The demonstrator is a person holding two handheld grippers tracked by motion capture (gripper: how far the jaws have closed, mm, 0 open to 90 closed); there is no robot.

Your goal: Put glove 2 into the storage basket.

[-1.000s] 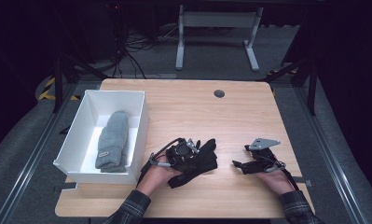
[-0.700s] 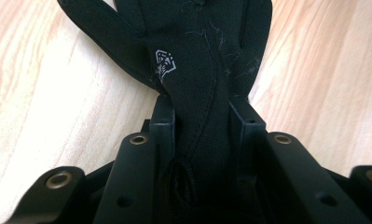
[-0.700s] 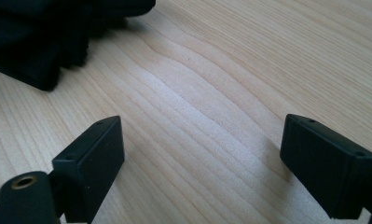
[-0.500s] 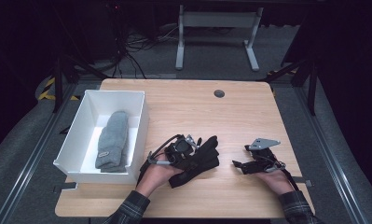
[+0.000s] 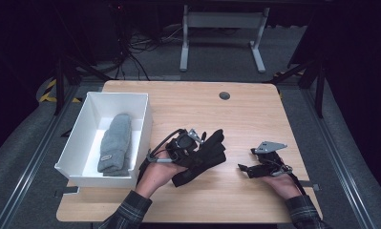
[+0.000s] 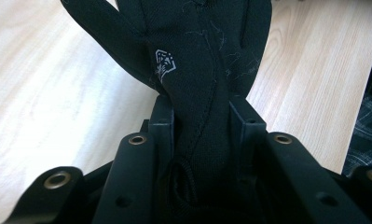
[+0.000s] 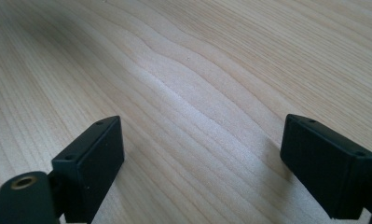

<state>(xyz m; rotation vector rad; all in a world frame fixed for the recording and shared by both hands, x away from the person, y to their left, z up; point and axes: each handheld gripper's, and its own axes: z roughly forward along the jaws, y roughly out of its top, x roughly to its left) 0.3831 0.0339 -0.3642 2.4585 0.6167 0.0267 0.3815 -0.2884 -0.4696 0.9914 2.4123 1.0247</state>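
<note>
My left tool (image 6: 200, 121) pinches the black glove (image 5: 205, 155) by its cuff at mid-frame, probably bound for the white box (image 5: 140, 102) holding a grey mitten (image 5: 115, 142), while my right tool (image 7: 202, 158) rests spread over bare counter (image 5: 188, 98).

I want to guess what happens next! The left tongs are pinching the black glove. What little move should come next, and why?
Probably carry the black glove leftward, over the rim of the white box. The left tongs are shut on its cuff, a grey glove already lies in that box, and the right tongs sit open with nothing between them over the table, so both gloves likely belong together.
</note>
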